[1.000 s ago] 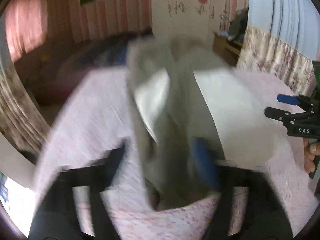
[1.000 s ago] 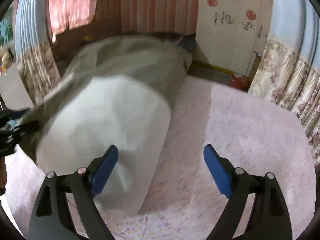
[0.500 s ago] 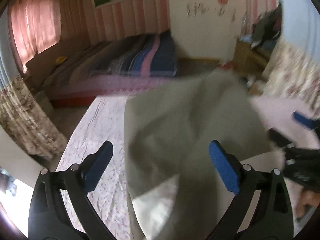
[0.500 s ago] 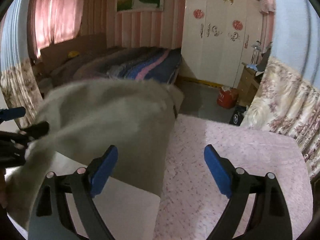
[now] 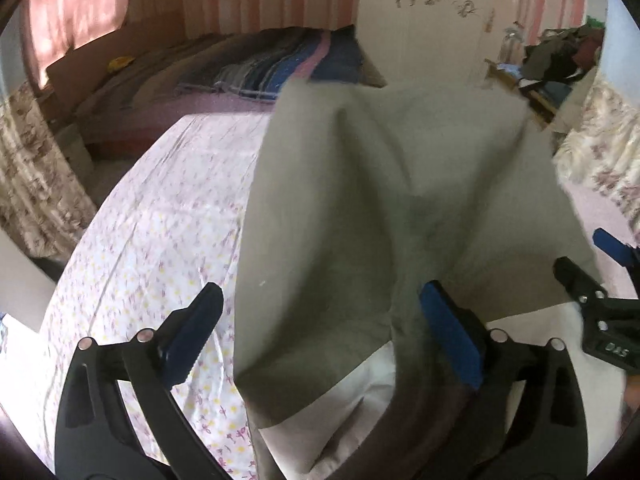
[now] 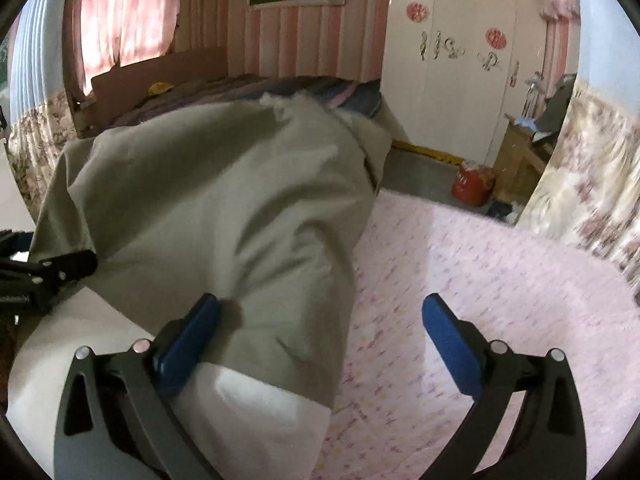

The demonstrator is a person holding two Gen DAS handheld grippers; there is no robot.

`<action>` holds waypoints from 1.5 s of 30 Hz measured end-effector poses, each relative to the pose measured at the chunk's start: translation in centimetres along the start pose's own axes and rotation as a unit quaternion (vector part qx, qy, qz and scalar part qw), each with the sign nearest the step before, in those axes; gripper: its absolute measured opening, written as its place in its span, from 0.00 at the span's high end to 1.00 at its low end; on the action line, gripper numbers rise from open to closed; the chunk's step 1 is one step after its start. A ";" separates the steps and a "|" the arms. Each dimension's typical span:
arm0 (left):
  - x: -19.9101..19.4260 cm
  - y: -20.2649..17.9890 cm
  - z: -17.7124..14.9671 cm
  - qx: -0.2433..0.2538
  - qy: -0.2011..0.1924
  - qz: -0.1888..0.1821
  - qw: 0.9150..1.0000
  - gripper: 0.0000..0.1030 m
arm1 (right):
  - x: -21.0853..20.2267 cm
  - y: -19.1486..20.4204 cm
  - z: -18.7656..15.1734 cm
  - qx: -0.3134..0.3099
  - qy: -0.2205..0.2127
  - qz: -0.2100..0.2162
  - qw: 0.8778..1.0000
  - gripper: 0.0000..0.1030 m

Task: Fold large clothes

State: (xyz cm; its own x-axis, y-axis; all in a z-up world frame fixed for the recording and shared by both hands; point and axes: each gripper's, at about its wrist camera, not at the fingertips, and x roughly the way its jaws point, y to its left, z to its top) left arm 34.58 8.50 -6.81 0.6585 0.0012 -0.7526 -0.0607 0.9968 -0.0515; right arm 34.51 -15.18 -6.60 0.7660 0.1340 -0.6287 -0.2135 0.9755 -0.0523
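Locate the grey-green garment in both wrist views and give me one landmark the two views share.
Left wrist: the garment fills the centre, draped from the far table edge down between the open left gripper fingers.
Right wrist: the garment fills the left and centre, against the right gripper left finger.
Shared landmark: the striped bed behind the garment.

Garment [image 5: 360,220] on floral sheet [image 5: 160,232]; bed [image 5: 248,68] behind; left hand-held gripper [image 5: 324,336] left of right hand-held gripper [image 6: 320,340].

One olive garment [image 5: 360,208], two claws [image 5: 320,344] [image 6: 316,340], one red canister [image 6: 474,185].
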 end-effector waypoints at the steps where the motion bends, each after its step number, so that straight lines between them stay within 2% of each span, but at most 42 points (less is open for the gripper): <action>1: -0.6 0.1 0.7 0.003 -0.008 -0.003 1.000 0.05 | -0.5 0.0 0.6 0.000 -0.008 -0.011 1.000 0.02; 4: -2.0 0.0 3.2 0.008 -0.033 -0.004 0.999 0.05 | -1.1 -0.5 3.6 0.018 -0.031 -0.014 0.999 0.02; 6: -1.7 -0.3 4.9 0.021 -0.042 0.019 0.999 0.03 | -0.7 -0.5 5.0 0.017 -0.035 -0.032 0.999 0.02; 11: 1.2 -0.6 6.9 0.045 -0.023 0.058 0.997 0.03 | 3.1 -0.8 7.6 0.018 -0.022 -0.065 0.997 0.02; 13: 2.9 -0.2 7.0 0.043 -0.009 0.067 0.997 0.03 | 4.9 -1.1 7.8 0.023 -0.008 -0.072 0.997 0.02; 19: 6.8 0.5 6.1 0.033 0.019 0.075 0.996 0.03 | 10.2 -1.0 7.1 0.017 0.065 -0.050 0.996 0.02; 25: 8.0 1.1 5.8 0.023 0.032 0.066 0.997 0.03 | 10.9 -1.4 5.8 0.018 0.061 -0.047 0.997 0.02; 28: 6.0 1.7 5.7 0.010 0.021 0.045 0.999 0.03 | 8.0 -1.6 6.3 0.021 0.046 -0.052 0.997 0.02; 32: 0.8 2.8 4.1 -0.023 -0.008 0.012 1.000 0.03 | -0.4 -1.8 5.4 0.041 0.006 -0.013 0.999 0.02; 34: -1.8 2.6 2.2 -0.025 -0.013 0.002 1.000 0.03 | -4.8 -1.4 3.4 0.051 0.000 0.019 0.999 0.02; 38: -6.2 2.2 -3.2 -0.022 -0.035 0.012 0.999 0.03 | -9.7 -0.7 -2.0 0.052 0.005 0.052 0.997 0.02; 41: -7.9 1.3 -7.0 -0.026 -0.037 0.004 0.999 0.03 | -10.9 0.1 -6.1 0.047 0.018 0.059 0.997 0.02; 45: -7.6 0.3 -10.7 -0.036 -0.040 0.004 0.999 0.03 | -11.3 0.7 -9.0 0.043 0.016 0.023 0.999 0.02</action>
State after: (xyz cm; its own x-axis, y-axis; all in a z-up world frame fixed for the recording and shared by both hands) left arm 21.50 7.90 -8.14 0.7150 0.0179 -0.6989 -0.1185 0.9883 -0.0959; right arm 20.29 -17.61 -6.50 0.7367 0.1756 -0.6530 -0.1954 0.9798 0.0430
